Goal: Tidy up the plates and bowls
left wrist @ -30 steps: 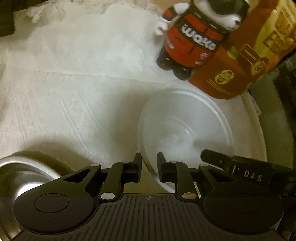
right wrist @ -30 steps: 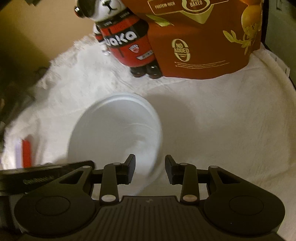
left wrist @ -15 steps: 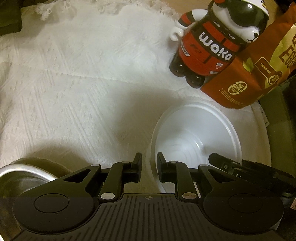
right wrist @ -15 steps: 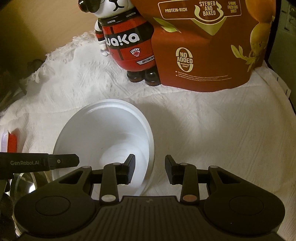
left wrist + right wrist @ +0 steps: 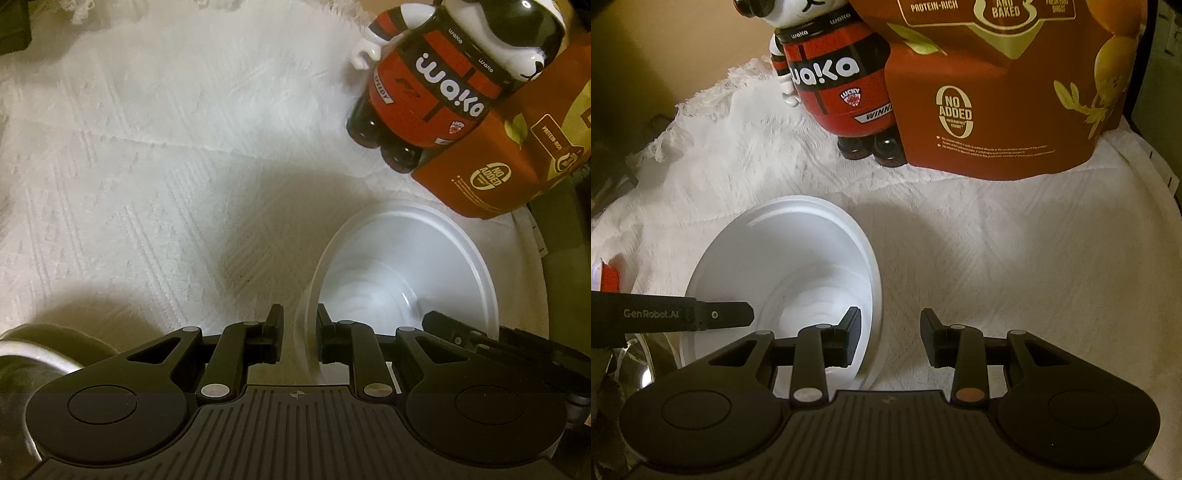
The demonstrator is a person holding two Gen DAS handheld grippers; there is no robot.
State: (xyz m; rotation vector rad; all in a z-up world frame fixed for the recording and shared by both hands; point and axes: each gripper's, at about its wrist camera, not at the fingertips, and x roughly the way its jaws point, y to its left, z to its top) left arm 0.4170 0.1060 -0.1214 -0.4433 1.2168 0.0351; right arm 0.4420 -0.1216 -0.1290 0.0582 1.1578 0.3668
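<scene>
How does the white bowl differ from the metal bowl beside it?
The white bowl is matte and pale; the metal bowl is shiny and dark inside. The white bowl shows almost whole, the metal bowl only partly, at the picture's edge. Both open upward.

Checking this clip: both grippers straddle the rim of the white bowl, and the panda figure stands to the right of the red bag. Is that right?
Not quite. The panda figure stands to the left of the red bag, not the right; the right wrist view shows it. The rest holds: the left gripper and the right gripper each straddle the rim of the white bowl.
</scene>
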